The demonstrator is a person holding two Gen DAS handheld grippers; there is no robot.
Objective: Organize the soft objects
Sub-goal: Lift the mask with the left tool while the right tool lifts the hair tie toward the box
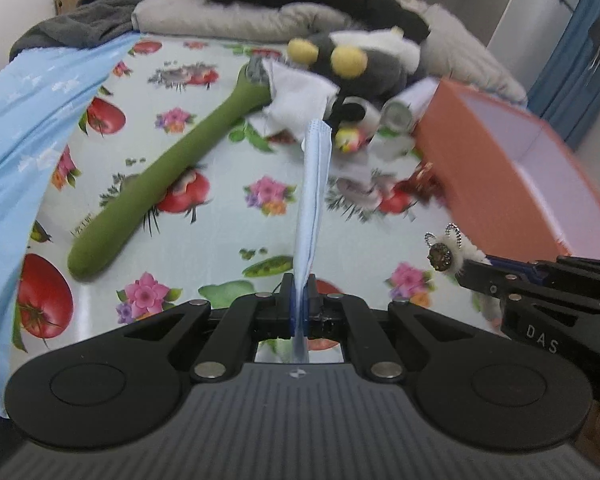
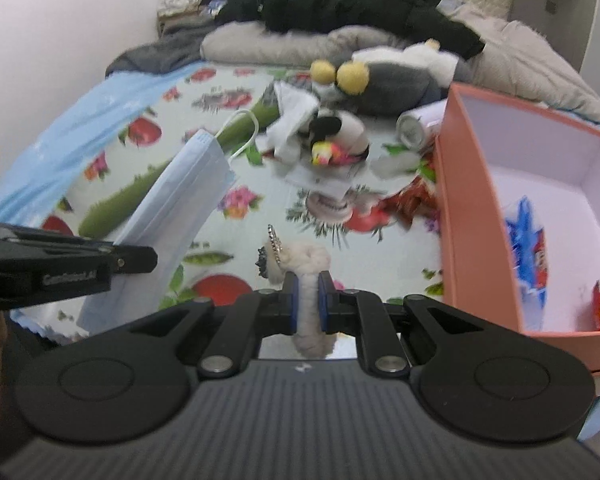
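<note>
Left gripper [image 1: 299, 298] fingers clamp a blue face mask [image 1: 311, 196] — right gripper [image 2: 308, 300], marked "DAS", pinches a fluffy scrunchie [image 2: 306, 276].

One blue face mask [image 2: 172, 216], one fluffy white scrunchie [image 2: 308, 300], one long green plush [image 1: 168, 172], one grey-and-white stuffed toy [image 1: 364, 64], one pink box [image 2: 476, 216], and two grippers, left [image 1: 299, 300] and right [image 2: 308, 300].

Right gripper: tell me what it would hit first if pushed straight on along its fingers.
Probably the small pile of white cloths ahead. The right gripper, shut on the fluffy white scrunchie, points over bare tablecloth toward it, passing left of the pink box. Depth and height are uncertain.
</note>
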